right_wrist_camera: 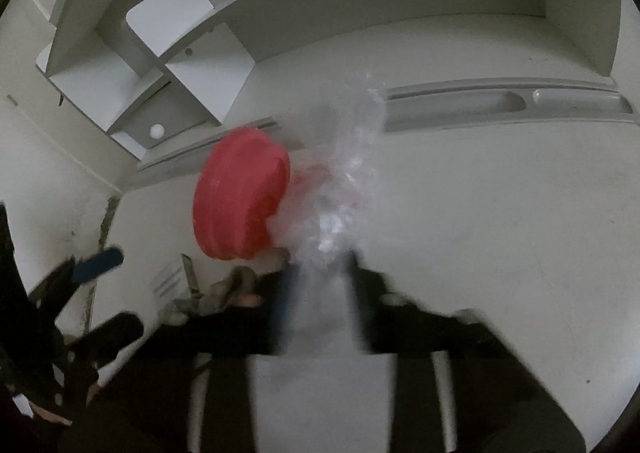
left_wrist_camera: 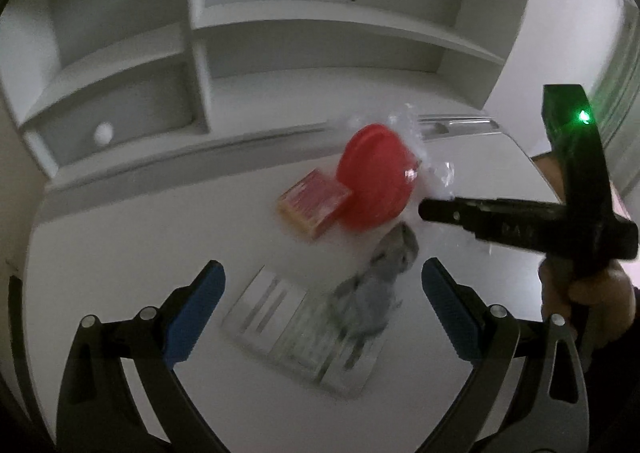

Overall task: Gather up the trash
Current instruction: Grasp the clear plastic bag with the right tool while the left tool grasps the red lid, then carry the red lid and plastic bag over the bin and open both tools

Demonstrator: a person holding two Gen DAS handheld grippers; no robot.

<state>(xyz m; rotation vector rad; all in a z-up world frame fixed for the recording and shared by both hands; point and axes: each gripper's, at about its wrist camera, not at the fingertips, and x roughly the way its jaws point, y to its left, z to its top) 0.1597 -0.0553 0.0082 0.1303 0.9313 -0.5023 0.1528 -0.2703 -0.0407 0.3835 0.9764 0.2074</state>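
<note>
Right now my right gripper (right_wrist_camera: pixel 320 265) has its two fingers drawn close together on a crumpled piece of clear plastic wrap (right_wrist_camera: pixel 348 181), which stands up out of the narrow gap between them. From my left wrist camera the same gripper (left_wrist_camera: pixel 430 209) shows from the side as a dark bar coming in from the right, its tip buried in the wrap (left_wrist_camera: pixel 436 173), with my right hand (left_wrist_camera: pixel 592 297) around the handle below it and a small green light (left_wrist_camera: pixel 584 117) glowing on the body above.

Just beside the wrap, and seemingly touching it, is a round red lid (left_wrist_camera: pixel 374 177). It is tilted up on edge rather than lying flat; both views are blurred, so I cannot tell whether the wrap is stuck to it. Against the lid's left side lies a small red and yellow box (left_wrist_camera: pixel 314 205), flat on the white desk (left_wrist_camera: pixel 120 237).

My left gripper (left_wrist_camera: pixel 324 309) is spread wide, its blue pads (left_wrist_camera: pixel 200 309) well apart and holding nothing. Between them, lower on the desk, I see a printed white leaflet (left_wrist_camera: pixel 280 317) with a crumpled grey wad (left_wrist_camera: pixel 376 285) lying over its right part. The wad reaches up toward the lid and the tip of my right gripper.

Behind the desk stand white shelves (left_wrist_camera: pixel 320 29), with a small white ball (left_wrist_camera: pixel 104 133) in the lowest left compartment. A shallow grooved tray (right_wrist_camera: pixel 508 103) runs along the back edge of the desk, well apart from the trash.
</note>
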